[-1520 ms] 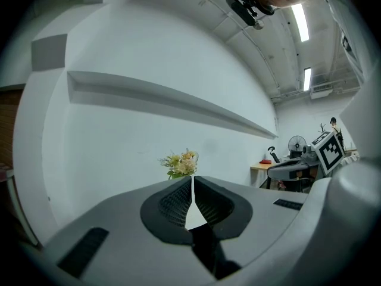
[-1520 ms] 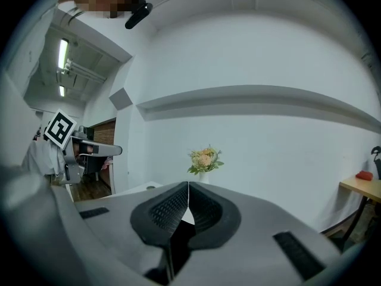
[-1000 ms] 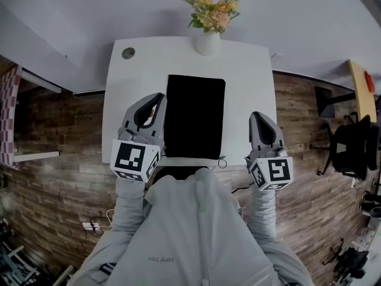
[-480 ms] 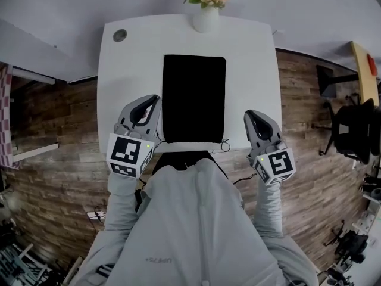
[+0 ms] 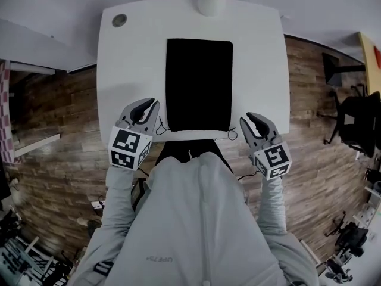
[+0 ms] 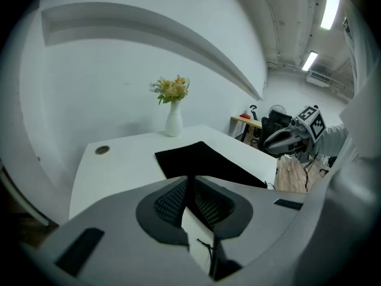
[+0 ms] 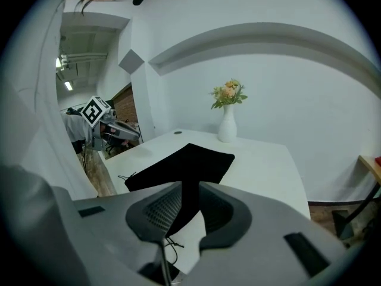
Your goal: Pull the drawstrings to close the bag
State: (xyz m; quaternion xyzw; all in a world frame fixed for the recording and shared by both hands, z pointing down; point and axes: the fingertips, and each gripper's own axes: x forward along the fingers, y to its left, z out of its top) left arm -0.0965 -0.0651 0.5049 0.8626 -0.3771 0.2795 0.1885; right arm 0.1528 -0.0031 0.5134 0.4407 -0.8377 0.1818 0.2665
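A flat black bag lies on the white table; it also shows ahead of the jaws as the bag and the bag. My left gripper is at its near left corner. Its jaws stand almost together on the thin left drawstring, and the left gripper points across the table. My right gripper sits at the near right corner. The right gripper has its jaws opening, and the right drawstring curls loosely in the gap.
A white vase of flowers stands at the table's far edge, and a round cable hole is at the far left. Wood floor surrounds the table. A dark office chair stands to the right.
Both grippers have drawn back from beside the bag to its near corners, close to the table's front edge. The head view has shifted, so the vase now sits at the top edge.
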